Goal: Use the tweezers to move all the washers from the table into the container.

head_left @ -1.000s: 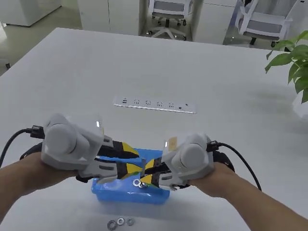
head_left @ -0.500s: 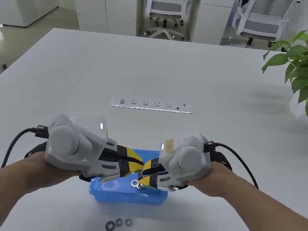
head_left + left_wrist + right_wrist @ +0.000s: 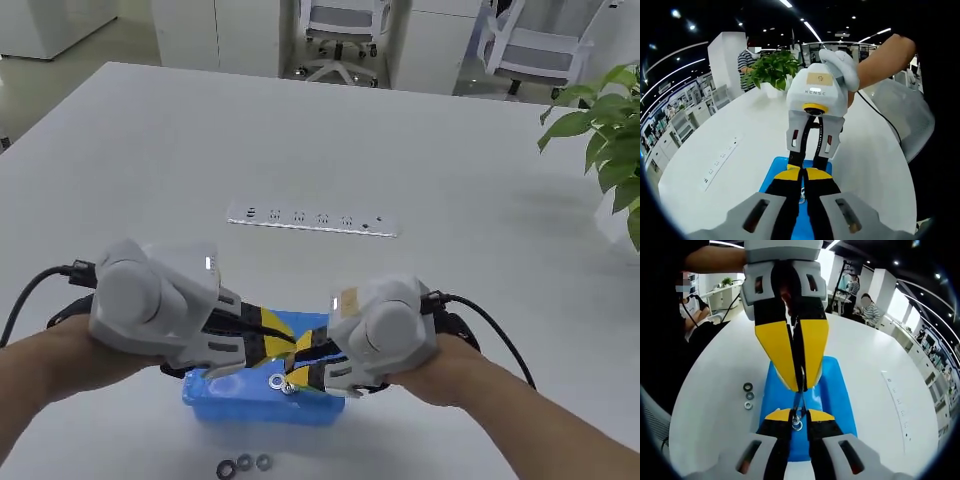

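Observation:
Both grippers meet tip to tip over a blue container. My left gripper is shut on thin metal tweezers. My right gripper faces it and is shut on the same tweezers near their tip. A silver washer hangs at the tweezers' tip, just above the blue container. Three washers lie in a short row on the white table beside the container's near side.
A white power strip lies further out on the table. A potted plant stands at the right edge. Office chairs stand beyond the far edge. Cables trail from both grippers.

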### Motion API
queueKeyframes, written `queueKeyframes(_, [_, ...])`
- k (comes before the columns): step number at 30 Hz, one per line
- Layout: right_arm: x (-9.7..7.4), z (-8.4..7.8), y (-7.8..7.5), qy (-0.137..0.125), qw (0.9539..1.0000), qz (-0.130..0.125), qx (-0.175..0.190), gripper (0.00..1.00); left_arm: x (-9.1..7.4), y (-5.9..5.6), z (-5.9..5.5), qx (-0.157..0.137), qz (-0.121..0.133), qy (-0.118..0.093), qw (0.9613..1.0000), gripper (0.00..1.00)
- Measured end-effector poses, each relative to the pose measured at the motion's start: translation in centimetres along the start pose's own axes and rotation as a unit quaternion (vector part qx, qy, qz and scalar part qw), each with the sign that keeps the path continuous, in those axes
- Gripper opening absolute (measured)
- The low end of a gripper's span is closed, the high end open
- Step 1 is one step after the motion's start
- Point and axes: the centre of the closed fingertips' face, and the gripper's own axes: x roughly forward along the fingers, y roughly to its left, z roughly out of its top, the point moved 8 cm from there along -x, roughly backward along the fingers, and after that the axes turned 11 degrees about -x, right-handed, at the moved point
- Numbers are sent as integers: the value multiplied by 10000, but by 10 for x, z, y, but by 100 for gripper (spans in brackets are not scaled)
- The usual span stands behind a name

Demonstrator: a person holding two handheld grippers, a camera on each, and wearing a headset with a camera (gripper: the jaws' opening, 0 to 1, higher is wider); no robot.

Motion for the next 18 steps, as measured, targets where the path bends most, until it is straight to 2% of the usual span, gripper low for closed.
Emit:
queueKeyframes(9, [-8, 4, 1, -7, 10000, -83, 13, 15, -4, -3, 5, 26, -7, -26, 10000, 5])
queueKeyframes(18, [-26, 9, 6, -43, 9993, -338, 169, 18, -11, -8, 18, 32, 69, -168, 9998, 5])
